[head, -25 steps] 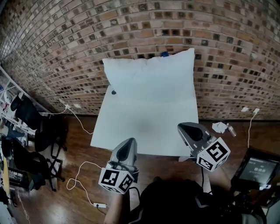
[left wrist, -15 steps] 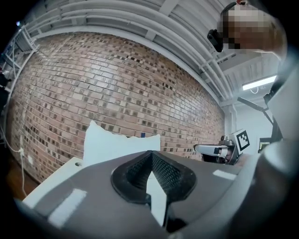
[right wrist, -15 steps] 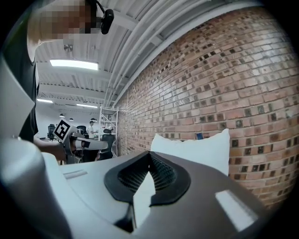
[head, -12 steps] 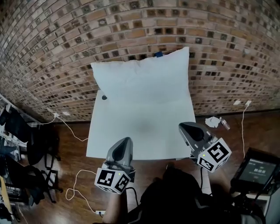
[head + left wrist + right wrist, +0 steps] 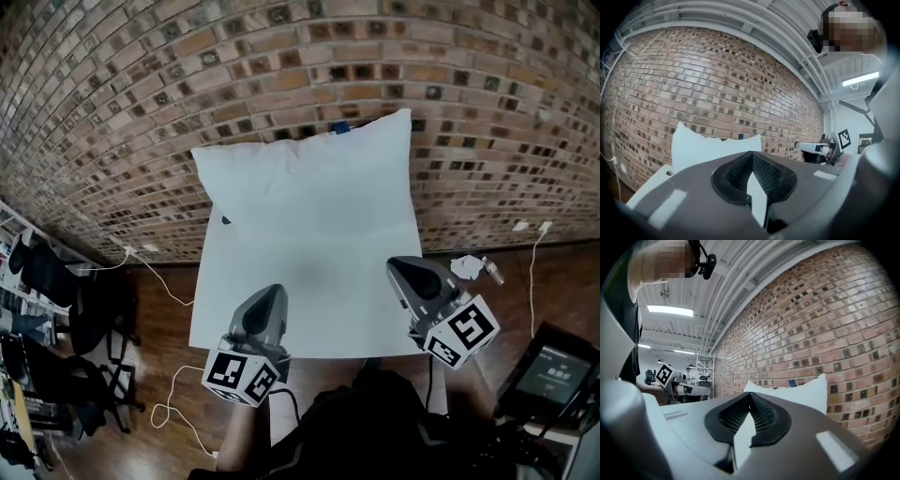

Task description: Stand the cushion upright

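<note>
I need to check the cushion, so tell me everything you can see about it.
The cushion is plain white, plump, soft-looking fabric with pointed top corners. It stands upright at the far edge of the white table, its back against the brick wall. A small blue thing shows behind its top edge.

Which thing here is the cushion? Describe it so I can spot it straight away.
Find the brick wall, then the white table in front of it. The cushion stands upright at the table's far edge, by the bricks. It is white like the table top, but puffy, with pointed upper corners.
</note>
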`<state>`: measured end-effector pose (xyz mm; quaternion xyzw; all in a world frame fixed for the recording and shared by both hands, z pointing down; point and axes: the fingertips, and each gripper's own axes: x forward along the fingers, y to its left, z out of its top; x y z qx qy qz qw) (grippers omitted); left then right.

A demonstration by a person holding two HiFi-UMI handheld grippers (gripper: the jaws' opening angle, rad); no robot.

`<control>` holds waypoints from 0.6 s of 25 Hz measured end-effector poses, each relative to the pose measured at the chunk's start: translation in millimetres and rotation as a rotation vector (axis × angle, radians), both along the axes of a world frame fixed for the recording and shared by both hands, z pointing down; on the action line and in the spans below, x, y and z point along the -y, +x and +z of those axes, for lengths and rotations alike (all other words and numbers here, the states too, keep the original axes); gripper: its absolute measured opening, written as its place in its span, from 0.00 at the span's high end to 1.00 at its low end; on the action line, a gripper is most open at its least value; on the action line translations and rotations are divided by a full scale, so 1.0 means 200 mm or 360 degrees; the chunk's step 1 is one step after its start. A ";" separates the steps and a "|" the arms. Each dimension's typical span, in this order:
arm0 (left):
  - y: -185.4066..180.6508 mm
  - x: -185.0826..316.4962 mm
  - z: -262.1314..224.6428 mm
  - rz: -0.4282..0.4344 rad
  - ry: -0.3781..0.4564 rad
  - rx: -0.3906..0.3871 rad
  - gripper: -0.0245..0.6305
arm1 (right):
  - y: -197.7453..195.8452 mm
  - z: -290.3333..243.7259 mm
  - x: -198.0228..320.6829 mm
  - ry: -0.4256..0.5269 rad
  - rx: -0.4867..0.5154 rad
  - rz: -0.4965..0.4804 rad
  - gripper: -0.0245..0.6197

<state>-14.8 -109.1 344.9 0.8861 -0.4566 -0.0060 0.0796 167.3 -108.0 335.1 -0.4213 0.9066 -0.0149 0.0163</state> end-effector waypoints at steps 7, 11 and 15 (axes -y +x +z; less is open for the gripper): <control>0.09 0.13 -0.03 0.0035 0.0016 0.0038 0.96 | 0.07 0.02 0.10 -0.0011 0.0058 0.0011 0.95; 0.08 0.20 -0.04 0.0076 0.0060 0.0104 0.96 | 0.05 0.01 0.14 0.0000 0.0036 0.0036 0.95; 0.02 0.27 -0.03 0.0139 0.0048 0.0056 0.96 | 0.05 0.00 0.20 -0.0015 0.0050 0.0125 0.95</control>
